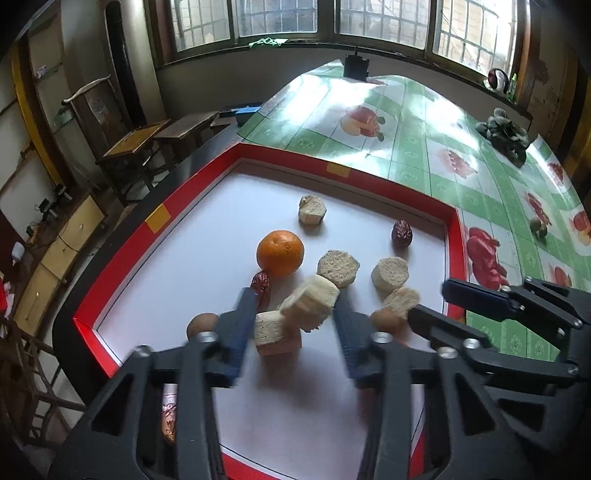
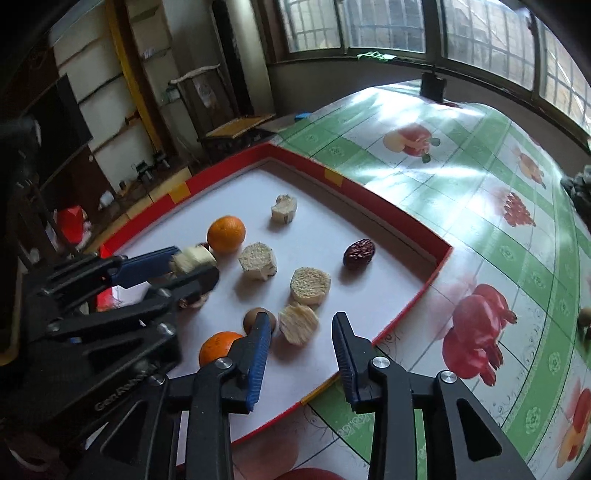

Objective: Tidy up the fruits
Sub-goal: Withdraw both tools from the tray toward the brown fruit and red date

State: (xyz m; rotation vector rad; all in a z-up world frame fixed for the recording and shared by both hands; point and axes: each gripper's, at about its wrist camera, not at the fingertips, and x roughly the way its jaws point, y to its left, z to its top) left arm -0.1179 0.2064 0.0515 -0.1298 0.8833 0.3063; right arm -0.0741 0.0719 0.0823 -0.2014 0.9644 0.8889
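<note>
Nearest the right wrist camera, the right claw (image 2: 301, 347) stands partly open and empty, its blue-padded fingers (image 2: 258, 354) apart above the near edge of the shallow red-rimmed white tray (image 2: 439, 266); a pale fibrous cut chunk (image 2: 298, 326) lies just beyond the gap. Raised lettering on the black body of the left claw (image 2: 194, 266) begins "Gen"; the rest is too blurred to read. In its own view, the left claw (image 1: 297, 314) is partly open, with a blurred pale fibrous chunk (image 1: 310, 302) between its pads, tilted above another pale chunk (image 1: 271, 332); I cannot tell whether the pads touch it.

Counted across both views: seven pale chunks, two round oranges (image 2: 226, 234), two wrinkled dark-red dates (image 2: 359, 252), two small brown round fruits (image 1: 201, 325). All lie in the tray, which rests on the tabletop (image 1: 406, 147), covered by green-checked, fruit-printed oilcloth. Beyond it stand windows (image 1: 384, 18).
</note>
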